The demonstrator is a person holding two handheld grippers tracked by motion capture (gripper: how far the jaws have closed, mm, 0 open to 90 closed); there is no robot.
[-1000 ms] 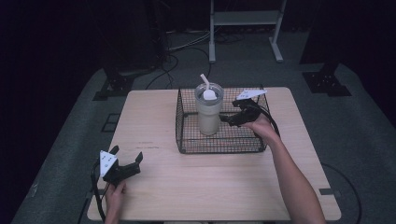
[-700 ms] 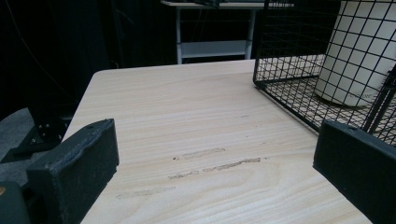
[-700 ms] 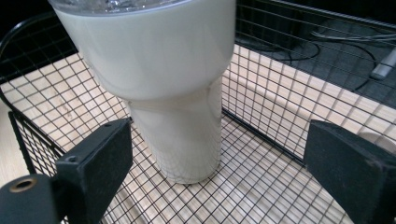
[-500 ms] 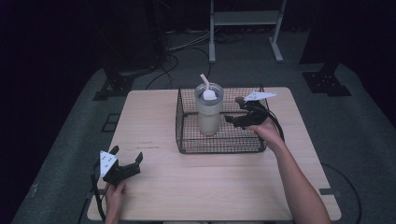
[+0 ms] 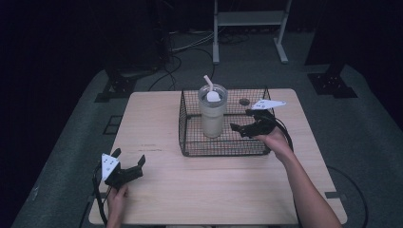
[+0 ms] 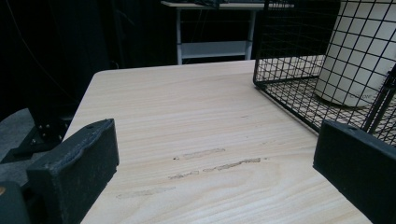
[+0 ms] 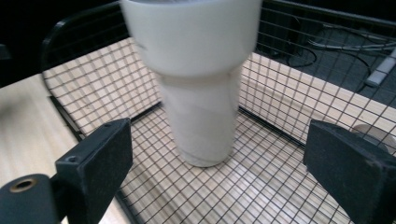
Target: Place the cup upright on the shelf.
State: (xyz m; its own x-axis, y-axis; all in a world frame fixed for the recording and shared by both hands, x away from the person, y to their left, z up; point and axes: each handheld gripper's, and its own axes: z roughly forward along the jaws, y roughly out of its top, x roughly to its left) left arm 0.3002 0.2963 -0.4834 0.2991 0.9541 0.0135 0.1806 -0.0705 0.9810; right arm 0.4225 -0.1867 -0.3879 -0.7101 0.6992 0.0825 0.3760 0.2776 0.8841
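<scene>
**Right gripper spread wide beside the tumbler in the wire basket**

Nearest the person, the left gripper [image 5: 127, 167] sits low on the pale wooden tabletop [image 5: 157, 128], well in front of and to the left of the black wire mesh basket [image 5: 190, 137]. Its fingers [image 6: 74, 168] are spread wide, with bare wood and a few scuff marks [image 6: 212, 164] between them. Nothing held there.

Moving up to the basket itself: it stands on the far half of the tabletop, its front wall facing the person. The right gripper [image 5: 244, 122] is inside the basket at its right side, the hand [image 5: 272, 140] just over the front right corner. In the right gripper view its fingers [image 7: 100, 154] stand wide apart and grip nothing, with mesh floor showing between them.

Just past those fingers, the tall cream-white plastic tumbler [image 5: 212, 116] stands upright on the basket floor, left of centre. It is close to the gripper but not touching it. A clear lid tops it, with a pale straw [image 5: 207, 80] leaning out to the left.

Beyond the basket, a small dark round spot [image 5: 244, 101] lies on the tabletop by the far wall.
</scene>
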